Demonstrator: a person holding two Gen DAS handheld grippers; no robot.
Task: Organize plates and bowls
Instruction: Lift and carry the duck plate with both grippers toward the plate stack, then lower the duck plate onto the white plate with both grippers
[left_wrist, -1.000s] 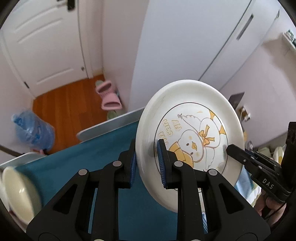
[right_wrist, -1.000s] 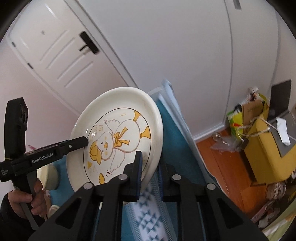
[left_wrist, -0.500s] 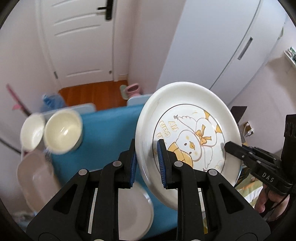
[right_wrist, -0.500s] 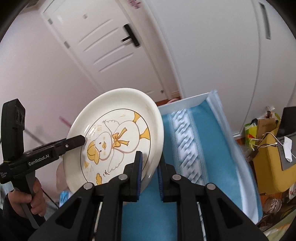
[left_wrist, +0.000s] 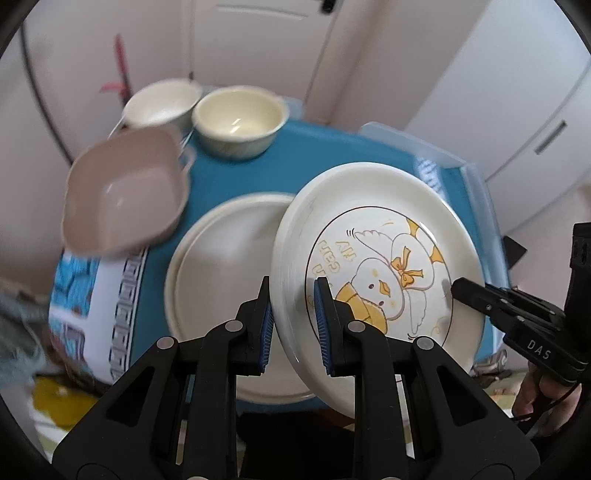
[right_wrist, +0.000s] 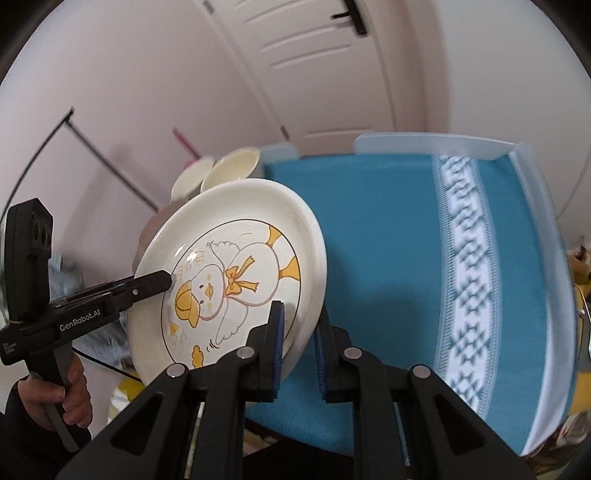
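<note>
Duck plate: held tilted in the air above the counter, printed face up toward us. We grip it at two opposite points of its rim.

Left hand-held gripper: pinching the plate's near rim between its blue pads.

Right hand-held gripper: pinching the opposite rim; in the left view its tip rests over the plate's face.

Plain plate: lies flat on the counter's blue cloth, directly below and partly behind the duck plate. We judge it the likely stacking place.

Pink dish: just beside the plain plate, blurred.

Two bowls: cream, side by side at the counter's far edge.

Risks, as we judge them:
- Both grips hold only a narrow strip of smooth rim; if the two hands drift apart or twist unevenly, the plate could slip out.
- Lowering while tilted, the low edge would strike the plain plate first and could chip or skid.
- A wide swing could knock the pink dish.
</note>
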